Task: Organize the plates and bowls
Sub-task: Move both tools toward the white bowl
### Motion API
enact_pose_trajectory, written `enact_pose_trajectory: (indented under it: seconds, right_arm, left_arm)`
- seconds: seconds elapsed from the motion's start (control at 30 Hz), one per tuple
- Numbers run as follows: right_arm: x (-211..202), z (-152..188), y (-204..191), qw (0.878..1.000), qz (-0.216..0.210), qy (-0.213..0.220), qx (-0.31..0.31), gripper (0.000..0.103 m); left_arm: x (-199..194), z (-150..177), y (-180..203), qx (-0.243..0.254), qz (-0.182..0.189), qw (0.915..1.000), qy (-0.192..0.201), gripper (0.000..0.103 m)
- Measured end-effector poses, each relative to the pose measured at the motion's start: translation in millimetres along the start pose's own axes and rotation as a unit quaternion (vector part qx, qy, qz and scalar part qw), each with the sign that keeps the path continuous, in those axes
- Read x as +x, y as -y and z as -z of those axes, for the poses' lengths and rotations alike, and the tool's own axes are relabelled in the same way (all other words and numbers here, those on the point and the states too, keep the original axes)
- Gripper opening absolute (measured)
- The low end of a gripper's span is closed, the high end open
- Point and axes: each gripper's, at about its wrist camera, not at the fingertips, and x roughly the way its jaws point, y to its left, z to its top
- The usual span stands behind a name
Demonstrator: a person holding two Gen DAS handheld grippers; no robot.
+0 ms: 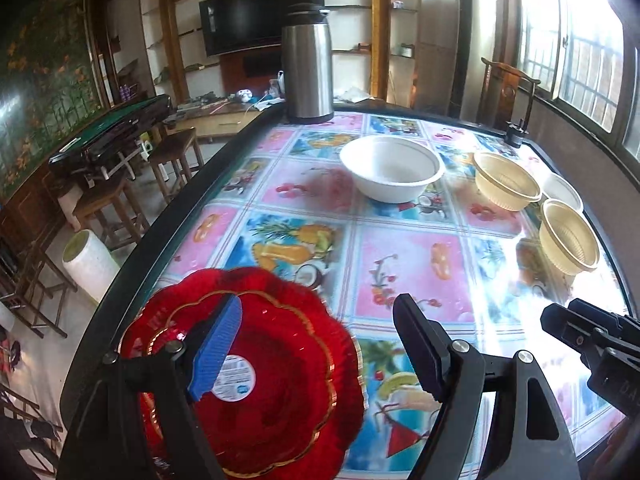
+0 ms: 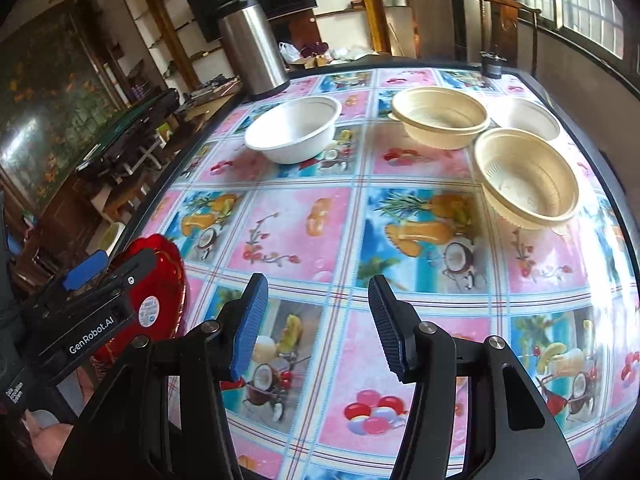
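A red scalloped plate (image 1: 272, 380) with a gold line and a round sticker lies at the table's near left edge. My left gripper (image 1: 320, 344) hovers over it, open. Its left blue pad (image 1: 218, 344) is above the plate's middle and its right finger is past the plate's rim. My right gripper (image 2: 320, 324) stands open over bare tablecloth with nothing between its fingers. To its left are the plate (image 2: 164, 276) and the left gripper (image 2: 116, 266). A white bowl (image 2: 294, 128) sits further back. Two cream bowls (image 2: 440, 120) (image 2: 524, 176) stand at the right, with another white bowl (image 2: 528, 118) behind them.
A steel thermos (image 1: 308, 68) stands at the table's far edge and a small dark object (image 2: 492, 64) at the far right corner. The tablecloth (image 2: 304, 232) has a fruit print. Stools and a white roll (image 1: 90, 264) stand on the floor to the left. A wooden chair (image 2: 508, 12) stands behind the table.
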Motion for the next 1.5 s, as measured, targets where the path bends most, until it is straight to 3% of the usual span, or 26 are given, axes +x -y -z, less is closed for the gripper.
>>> enact_pose_trajectory:
  seconds: [0.43, 0.83, 1.13, 1.5]
  right_arm:
    - [9.6, -27.9, 12.4, 1.0, 0.012, 0.0, 0.001, 0.053]
    - [32.0, -74.0, 14.9, 1.0, 0.003, 0.015, 0.004, 0.053]
    - [76.3, -106.6, 17.2, 1.0, -0.005, -0.01, 0.012, 0.053]
    - [129.0, -144.8, 29.9, 0.998, -0.03, -0.025, 0.046, 0.053]
  left_arm:
    - [18.6, -26.8, 37.0, 0.017, 0.021, 0.9996, -0.002, 0.078]
    - [55.2, -55.6, 39.3, 0.021, -0.002, 0.9994, -0.028, 0.078]
    - [87.4, -83.1, 24.9, 0.007, 0.004, 0.998, -0.063, 0.078]
    - [137.0, -121.2, 12.0, -0.024, 0.042, 0.9937, -0.101, 0.078]
